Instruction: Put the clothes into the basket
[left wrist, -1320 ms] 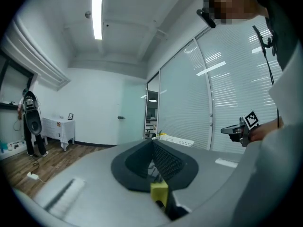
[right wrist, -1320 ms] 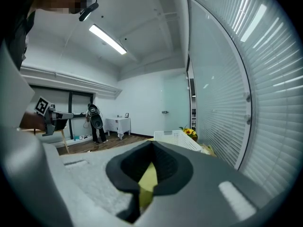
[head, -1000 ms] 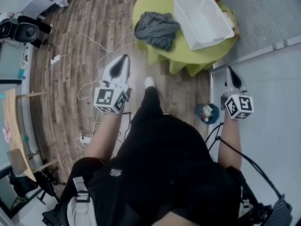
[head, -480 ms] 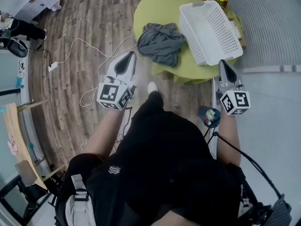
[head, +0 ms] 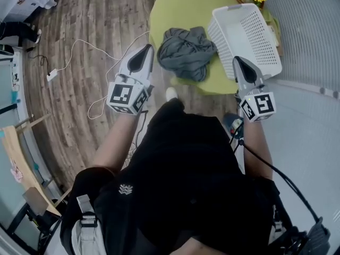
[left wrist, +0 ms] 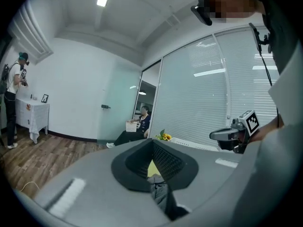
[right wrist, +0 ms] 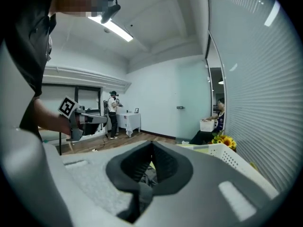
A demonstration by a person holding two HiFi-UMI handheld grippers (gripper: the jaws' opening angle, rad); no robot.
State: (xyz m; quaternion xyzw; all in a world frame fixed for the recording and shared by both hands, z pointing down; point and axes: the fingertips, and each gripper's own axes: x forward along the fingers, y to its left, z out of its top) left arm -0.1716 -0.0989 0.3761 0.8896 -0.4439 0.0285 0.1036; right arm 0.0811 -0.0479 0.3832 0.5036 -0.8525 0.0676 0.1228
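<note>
Left tool [head: 144, 51]: jaws pressed together, nothing pinched, held at the near edge of the round lime-green worktop [head: 178, 7]. Right tool [head: 237, 62]: jaws pressed together, empty, at the near corner of the white perforated plastic basket [head: 249, 31]. Crumpled grey garment [head: 186, 52]: lying on the worktop just beside the basket, outside it, between both tools.

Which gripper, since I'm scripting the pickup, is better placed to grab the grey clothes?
Left, probably. The left gripper sits right beside the grey clothes, pointing at them. The right gripper is farther off, at the near corner of the white basket. Both are shut.
</note>
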